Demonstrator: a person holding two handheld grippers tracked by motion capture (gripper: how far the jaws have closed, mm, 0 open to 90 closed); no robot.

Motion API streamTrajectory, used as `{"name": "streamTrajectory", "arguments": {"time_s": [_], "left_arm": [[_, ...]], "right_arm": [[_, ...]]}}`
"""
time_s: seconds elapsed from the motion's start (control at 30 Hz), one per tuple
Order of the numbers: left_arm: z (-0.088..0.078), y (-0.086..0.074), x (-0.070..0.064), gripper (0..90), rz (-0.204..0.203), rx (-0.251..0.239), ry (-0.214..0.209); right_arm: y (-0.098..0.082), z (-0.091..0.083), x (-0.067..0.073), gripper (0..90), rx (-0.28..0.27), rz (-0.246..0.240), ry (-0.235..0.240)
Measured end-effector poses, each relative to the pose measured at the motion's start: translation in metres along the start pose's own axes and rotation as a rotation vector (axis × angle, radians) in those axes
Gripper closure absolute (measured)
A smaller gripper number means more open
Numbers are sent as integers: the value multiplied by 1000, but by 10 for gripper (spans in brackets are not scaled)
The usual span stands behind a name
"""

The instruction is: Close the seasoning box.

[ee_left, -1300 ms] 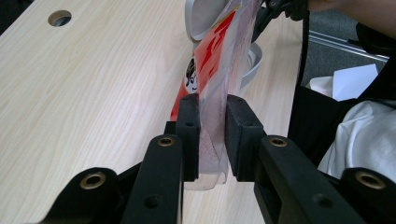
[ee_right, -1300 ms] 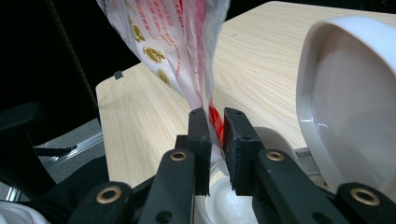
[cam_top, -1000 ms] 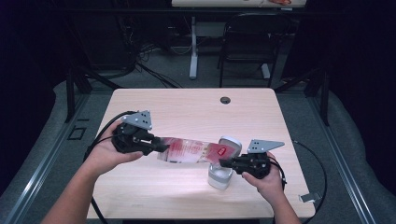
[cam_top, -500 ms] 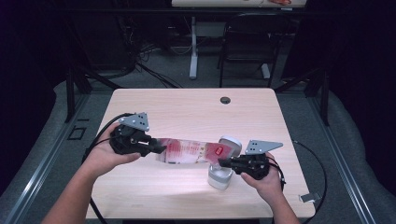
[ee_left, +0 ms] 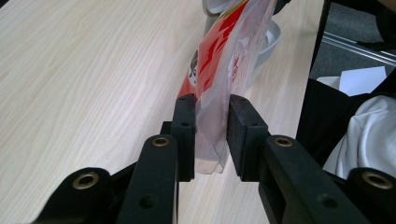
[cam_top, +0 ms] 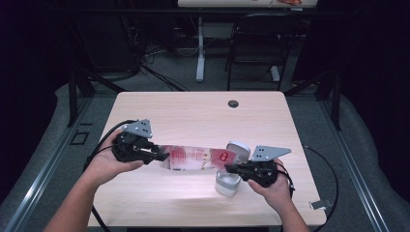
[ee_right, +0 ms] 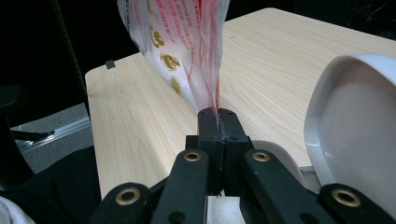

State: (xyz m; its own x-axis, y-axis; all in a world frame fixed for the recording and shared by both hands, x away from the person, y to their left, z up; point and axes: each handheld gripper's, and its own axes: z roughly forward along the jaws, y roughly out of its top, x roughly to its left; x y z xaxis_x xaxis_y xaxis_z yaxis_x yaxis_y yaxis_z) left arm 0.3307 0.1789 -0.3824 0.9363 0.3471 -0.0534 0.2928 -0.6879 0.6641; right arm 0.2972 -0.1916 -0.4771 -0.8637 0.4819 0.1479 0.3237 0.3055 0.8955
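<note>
Bag [cam_top: 193, 157] print is staying too small to read from above, its top is running off the right gripper view, and the white case [cam_top: 228, 182] is sitting half hidden behind it.

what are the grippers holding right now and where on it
The right gripper is clamped on one end edge of the clear red-printed plastic bag. Its other end sits between the left gripper jaws, which have just been opening.
</note>
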Motion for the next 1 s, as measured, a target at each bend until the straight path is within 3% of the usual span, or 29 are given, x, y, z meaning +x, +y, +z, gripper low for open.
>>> {"name": "streamTrajectory", "arguments": {"time_s": [0.73,1.0], "left_arm": [[10,-22,6,723,-32,-34,-10],[14,-28,6,725,-31,-26,-12]], "right_arm": [[7,-1,3,900,6,-32,-8],[11,-2,2,900,6,-36,-16]]}}
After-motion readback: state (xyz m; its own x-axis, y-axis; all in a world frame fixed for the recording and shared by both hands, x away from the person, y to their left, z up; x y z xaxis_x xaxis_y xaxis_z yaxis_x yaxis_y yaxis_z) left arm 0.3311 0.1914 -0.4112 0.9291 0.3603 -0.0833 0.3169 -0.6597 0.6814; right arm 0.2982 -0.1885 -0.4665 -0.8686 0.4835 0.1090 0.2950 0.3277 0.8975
